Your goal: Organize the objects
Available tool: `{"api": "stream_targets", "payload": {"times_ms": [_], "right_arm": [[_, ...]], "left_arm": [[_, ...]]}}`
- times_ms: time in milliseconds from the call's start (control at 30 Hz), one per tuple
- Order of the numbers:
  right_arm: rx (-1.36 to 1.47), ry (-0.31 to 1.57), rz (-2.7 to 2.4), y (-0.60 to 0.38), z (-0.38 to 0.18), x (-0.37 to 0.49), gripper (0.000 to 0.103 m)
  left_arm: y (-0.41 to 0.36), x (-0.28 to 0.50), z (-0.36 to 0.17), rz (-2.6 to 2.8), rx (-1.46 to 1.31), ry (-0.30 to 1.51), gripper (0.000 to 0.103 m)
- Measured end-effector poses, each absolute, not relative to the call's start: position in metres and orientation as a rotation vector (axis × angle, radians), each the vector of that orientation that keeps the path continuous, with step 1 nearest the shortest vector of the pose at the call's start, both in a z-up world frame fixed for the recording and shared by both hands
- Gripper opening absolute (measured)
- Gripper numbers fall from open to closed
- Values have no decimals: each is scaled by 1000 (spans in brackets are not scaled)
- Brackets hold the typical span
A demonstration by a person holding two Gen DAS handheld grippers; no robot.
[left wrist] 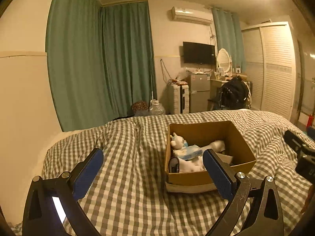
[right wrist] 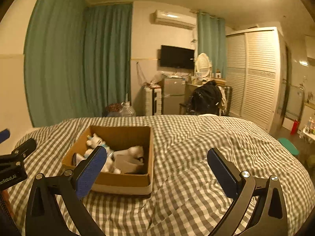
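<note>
Two tongs, both mine, both spread wide and gripping nothing. My left tongs [left wrist: 152,163] hang above the checked quilt [left wrist: 128,177], their right-hand pad in front of the near corner of the cardboard box [left wrist: 208,177]. My right tongs [right wrist: 157,163] hang over bare quilt to the right of that box, the left-hand pad crossing its near wall. I judge I hold them apart like this because nothing is in hand and either could reach down for the next thing.

Just beyond the pads, the box sits on the bed, sunk a little into the soft cover. Inside lie a white soft toy [left wrist: 178,140] against the far-left corner, a pale blue packet [left wrist: 192,152] leaning across the middle, and other white things I cannot make out. The quilt around the box shows nothing loose, so the gathering looks about done.

Farther off stand green curtains [left wrist: 98,59], a wall television [left wrist: 198,52] and a slatted wardrobe [left wrist: 275,66].
</note>
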State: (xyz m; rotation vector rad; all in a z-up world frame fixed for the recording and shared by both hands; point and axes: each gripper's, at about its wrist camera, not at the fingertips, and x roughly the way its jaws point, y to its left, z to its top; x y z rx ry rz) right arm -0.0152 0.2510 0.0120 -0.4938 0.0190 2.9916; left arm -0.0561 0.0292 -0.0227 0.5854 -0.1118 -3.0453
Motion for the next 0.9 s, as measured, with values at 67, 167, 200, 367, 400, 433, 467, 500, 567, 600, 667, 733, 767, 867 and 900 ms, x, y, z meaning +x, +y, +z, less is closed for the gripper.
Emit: {"api": "stream_targets", "payload": {"times_ms": [67,167,200,367,400,433,467,500,567,600,667,733,767,867,900], "right_arm": [[-495,38,2983,256,12,-16,103],[-492,82,2984,263,11,-15,103],[-494,92,2986,265,12,-15,103],[-466,67,2962,264,15,-11,103],[-463,65,2961,264,15,-10,103],[-462,64,2960,264,15,-10,103],[-461,62,2960,263,15,-10,103],[-461,58,2959,262,14,-11,103],[-461,47,2954,261,13,-12,103],[-460,45,2953,261,13,-12,103],[-460,38,2954,261,12,-12,103],[-463,37,2956,260,12,-12,103],[-464,38,2956,260,12,-12,103],[-471,45,2960,261,12,-13,103],[-473,49,2963,261,12,-13,103]], "left_arm": [[29,-57,-24,-3045,591,-104,103],[32,-54,-22,-3047,573,-126,103],[32,-53,-20,-3048,572,-133,103],[33,-53,-20,-3048,596,-133,103],[33,-54,-20,-3050,601,-132,103],[33,-54,-21,-3050,604,-135,103],[34,-54,-21,-3048,605,-139,103],[34,-54,-22,-3045,605,-140,103],[33,-55,-22,-3047,617,-136,103],[33,-56,-23,-3046,625,-132,103],[33,-56,-24,-3045,635,-125,103],[33,-57,-24,-3044,638,-124,103],[33,-57,-24,-3044,638,-125,103],[33,-57,-24,-3046,640,-128,103],[34,-57,-24,-3047,643,-130,103]]}}
